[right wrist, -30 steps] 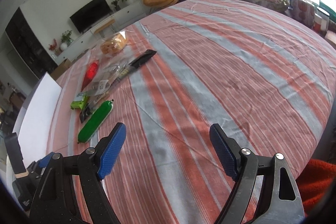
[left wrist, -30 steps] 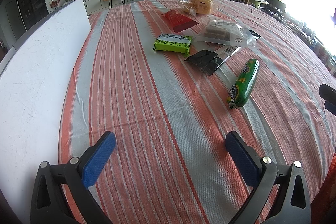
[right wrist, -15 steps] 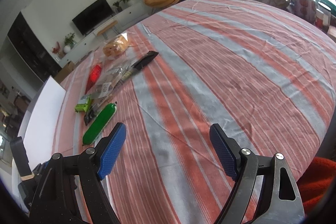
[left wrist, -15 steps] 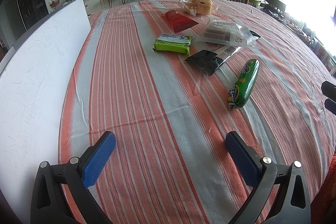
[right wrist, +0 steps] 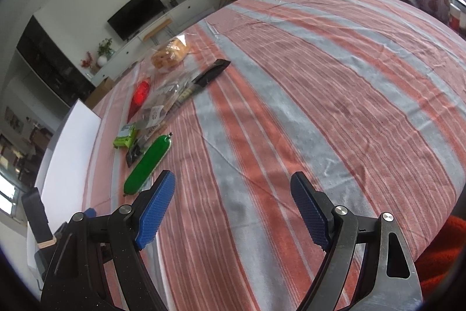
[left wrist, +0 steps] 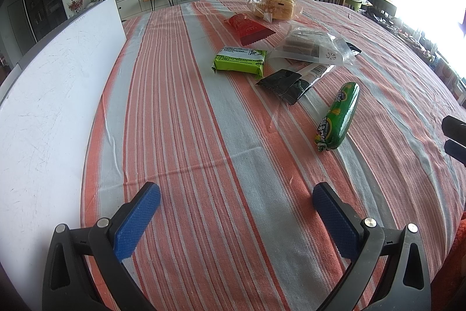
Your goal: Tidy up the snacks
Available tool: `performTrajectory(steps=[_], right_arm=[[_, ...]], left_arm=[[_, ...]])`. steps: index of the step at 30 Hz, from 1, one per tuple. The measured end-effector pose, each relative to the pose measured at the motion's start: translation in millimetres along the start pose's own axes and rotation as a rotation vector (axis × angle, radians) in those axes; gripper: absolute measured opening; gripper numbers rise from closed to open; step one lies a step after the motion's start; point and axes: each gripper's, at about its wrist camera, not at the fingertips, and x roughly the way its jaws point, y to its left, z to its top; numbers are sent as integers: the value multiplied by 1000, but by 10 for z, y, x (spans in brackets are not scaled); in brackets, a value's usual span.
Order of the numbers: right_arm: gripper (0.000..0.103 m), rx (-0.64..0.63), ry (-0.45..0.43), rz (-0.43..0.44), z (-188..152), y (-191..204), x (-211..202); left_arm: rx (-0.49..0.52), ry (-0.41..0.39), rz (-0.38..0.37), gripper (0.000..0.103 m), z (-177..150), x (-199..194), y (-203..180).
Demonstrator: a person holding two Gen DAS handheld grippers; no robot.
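Six snack packs scattered mid-cloth, none sorted yet, likely start of task. Left gripper (left wrist: 236,203) low over striped tablecloth (left wrist: 180,136), fingers wide apart, empty, facing pile for pick. Right gripper (right wrist: 233,194) same, spread, empty. Green sausage (left wrist: 337,117) nearest both, lying loose, probable first target. White board (left wrist: 49,95) left, likely drop spot.

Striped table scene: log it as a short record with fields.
surface: red-and-grey striped tablecloth
left gripper: open, empty
right gripper: open, empty
nearest snack: green sausage-shaped packet, lying flat
others: green rectangular wrapped bar, black foil pouch, clear bag of brown squares, red packet, bagged bread
left edge: white board
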Motion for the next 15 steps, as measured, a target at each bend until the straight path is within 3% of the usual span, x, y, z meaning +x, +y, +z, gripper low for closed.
performTrajectory(steps=[7,15], right_arm=[[85,35,4,58,-80,-42,-109],[85,-32,-69,5,-80,166,-173]], left_arm=[[-1,0,-1,103,1,-2,-3],[-1,0,-1,103,0,-2,-4]])
